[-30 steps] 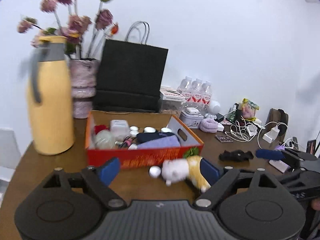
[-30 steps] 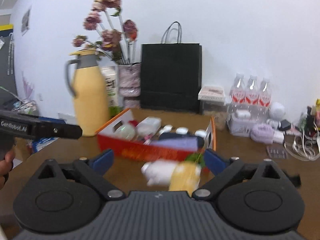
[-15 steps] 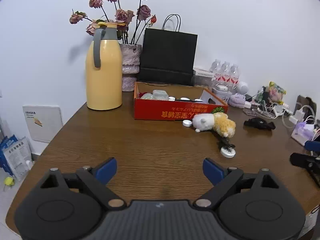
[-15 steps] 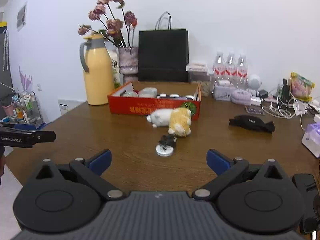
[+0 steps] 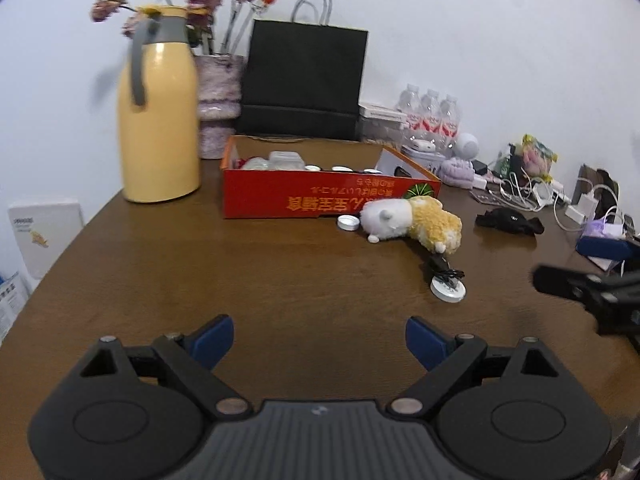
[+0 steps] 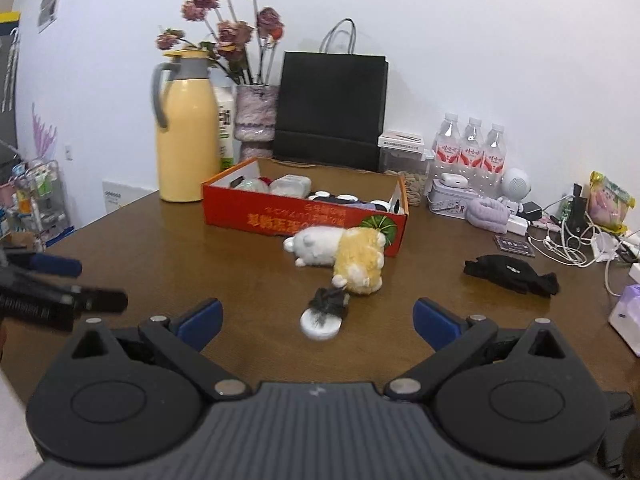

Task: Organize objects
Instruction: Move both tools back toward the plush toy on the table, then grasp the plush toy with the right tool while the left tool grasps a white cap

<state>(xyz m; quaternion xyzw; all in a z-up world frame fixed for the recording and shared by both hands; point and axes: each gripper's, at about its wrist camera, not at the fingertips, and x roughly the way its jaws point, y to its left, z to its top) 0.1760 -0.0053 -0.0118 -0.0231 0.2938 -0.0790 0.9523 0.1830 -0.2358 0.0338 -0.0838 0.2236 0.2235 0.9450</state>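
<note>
A red cardboard box (image 5: 280,196) (image 6: 256,216) holding several small items stands mid-table. Against its front lies a white and yellow plush toy (image 5: 412,222) (image 6: 340,254). A white bottle cap (image 5: 348,223) rests beside the toy. Nearer me a white disc with a black tangled cord on it (image 5: 448,286) (image 6: 322,318) lies on the wood. My left gripper (image 5: 318,340) is open and empty over bare table. My right gripper (image 6: 316,320) is open too, with the disc showing between its blue fingertips but farther off.
A yellow thermos jug (image 5: 158,120) (image 6: 186,128), a vase of dried flowers (image 5: 218,108), a black paper bag (image 5: 304,80) and water bottles (image 6: 472,148) line the back. A black pouch (image 6: 512,274) and chargers with cables (image 5: 528,196) crowd the right side.
Both grippers pulled back from the box, then the views drew a little closer again. The plush toy, once between the fingers, now lies on the table.
</note>
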